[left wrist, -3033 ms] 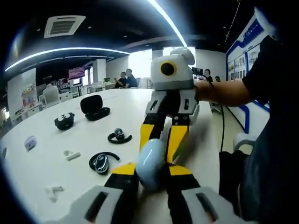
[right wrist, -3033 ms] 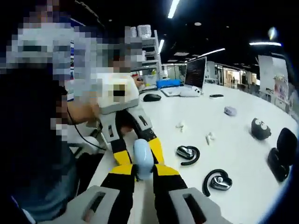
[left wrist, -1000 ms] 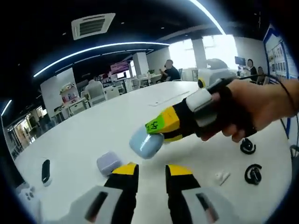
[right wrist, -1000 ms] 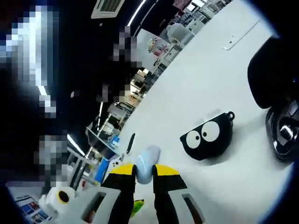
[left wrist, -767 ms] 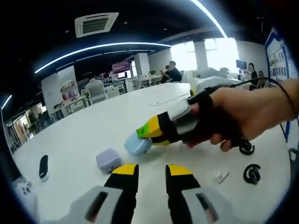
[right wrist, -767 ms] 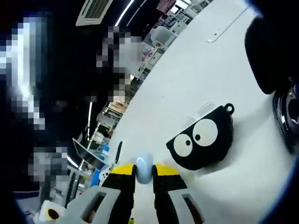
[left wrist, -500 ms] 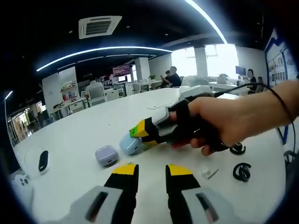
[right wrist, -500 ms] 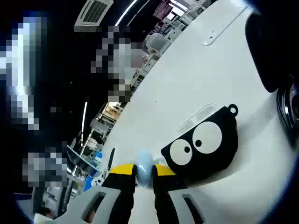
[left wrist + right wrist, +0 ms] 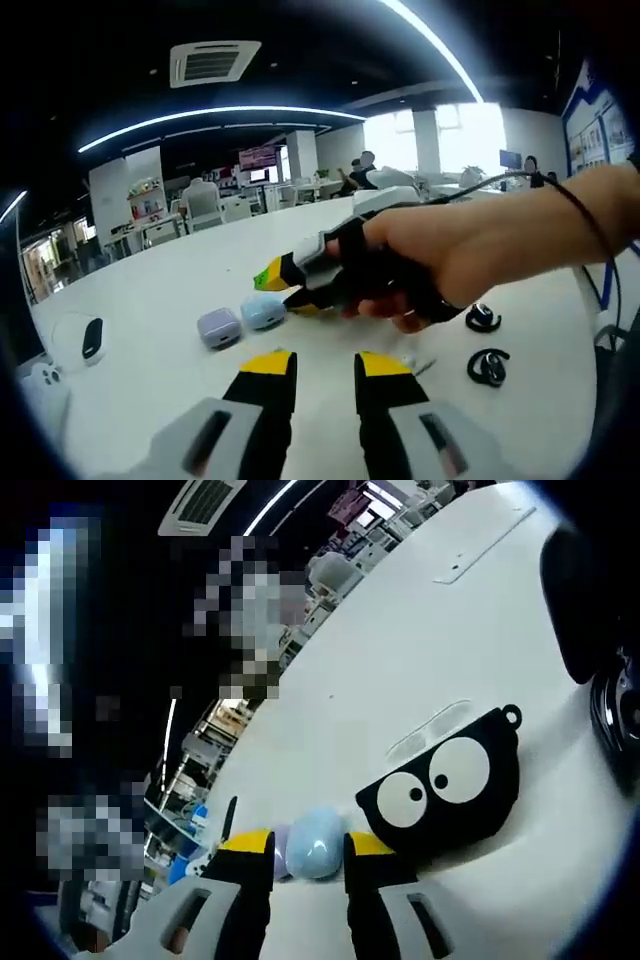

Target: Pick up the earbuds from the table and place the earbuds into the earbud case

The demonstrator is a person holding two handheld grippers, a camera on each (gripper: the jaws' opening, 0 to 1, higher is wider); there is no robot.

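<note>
Two small closed cases are seen side by side on the white table [image 9: 150, 300] in the left gripper view: a pale blue earbud case [image 9: 263, 313] and, touching or just beside it, a lilac case [image 9: 219, 326]. Two black ear-hook earbuds [image 9: 488, 366] lie apart from them, near the person's hand [image 9: 420, 262], and one small white earbud [image 9: 413, 366] lies between. The right gripper [image 9: 283, 287] is held by that hand with its yellow tips parted at the blue case — released, not clamped. In the right gripper view the blue case [image 9: 314, 846] rests between the spread jaws, with a gap visible at each side. One black case with cartoon eyes [image 9: 446, 785] lies just beside it; a larger black case [image 9: 600, 630] is seen at the edge, opened. The left gripper [image 9: 311, 372] hovers with jaws apart, nothing between them. The room is an open office — desks, chairs, ceiling light strips, one ceiling vent [image 9: 205, 62].
</note>
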